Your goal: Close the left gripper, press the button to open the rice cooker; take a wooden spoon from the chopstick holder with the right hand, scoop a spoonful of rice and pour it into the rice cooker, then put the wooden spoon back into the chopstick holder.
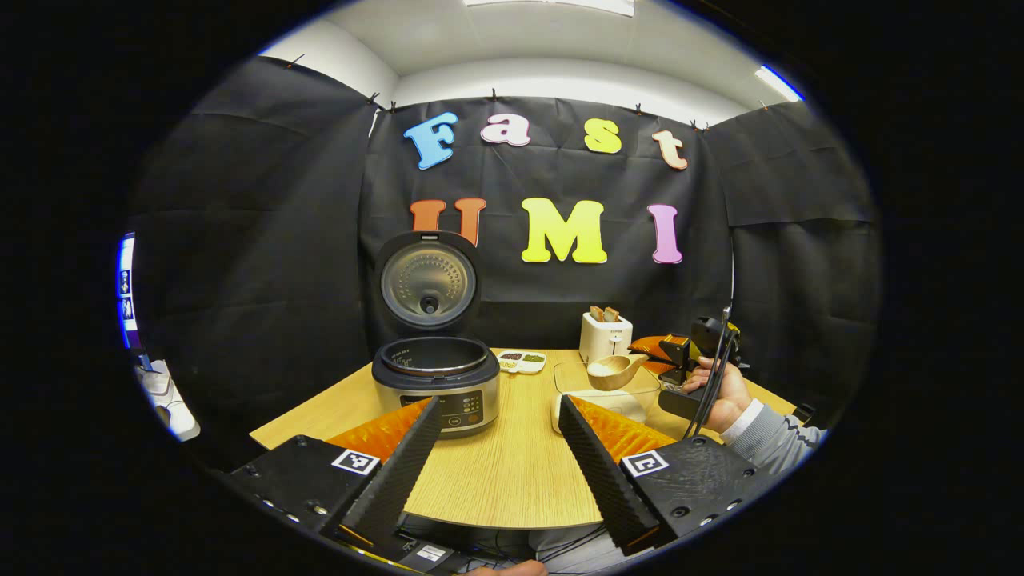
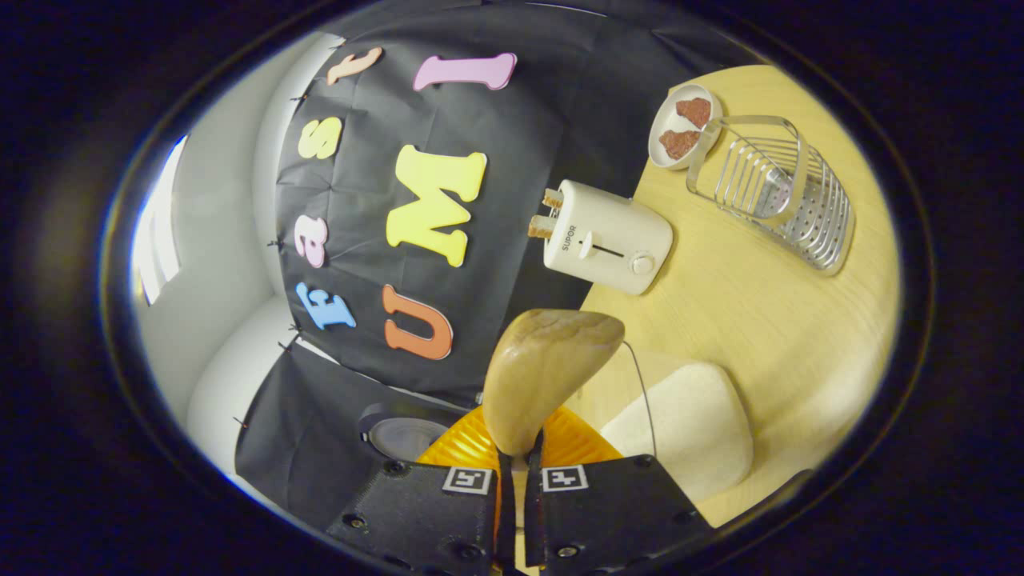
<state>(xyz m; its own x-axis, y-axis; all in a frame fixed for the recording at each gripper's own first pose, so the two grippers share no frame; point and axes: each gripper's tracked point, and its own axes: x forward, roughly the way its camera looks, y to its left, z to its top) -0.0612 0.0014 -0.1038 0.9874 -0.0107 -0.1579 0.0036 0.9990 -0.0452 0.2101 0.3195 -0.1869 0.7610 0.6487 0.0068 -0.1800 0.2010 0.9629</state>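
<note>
**Spoon pinched in my right jaws, cooker lid up**

My right gripper point(image 2: 518, 472) has its jaws pressed almost together on the handle of the wooden spoon point(image 2: 544, 364), one finger on each side. In the right gripper view the bowl of the spoon rises toward 12 o'clock from my fingertips, and the whole view is rolled onto its side. At 3 o'clock of the spoon lies a clear container of white rice point(image 2: 688, 424) on the table point(image 2: 768, 312). Farther out at 1 o'clock stands a white toaster point(image 2: 608, 240) with bread in its slots. Beyond it, at 2 o'clock, a wire chopstick holder point(image 2: 780, 192) stands just beside a small white dish point(image 2: 682, 124) with two reddish-brown pieces in it.

My left gripper point(image 1: 500, 472) has its jaws spread wide and grips nothing. In the left gripper view, the rice cooker point(image 1: 436, 384) stands at 11 o'clock from my fingertips, its lid point(image 1: 428, 280) standing upright and the inner pot exposed. At 12 o'clock, past the cooker, a small divided dish point(image 1: 522, 362) sits on the table. At 2 o'clock a hand point(image 1: 720, 396) in a grey sleeve holds the right gripper, with the spoon bowl pointing toward the cooker above the rice container. The toaster stands behind the spoon, at 1 o'clock.
</note>
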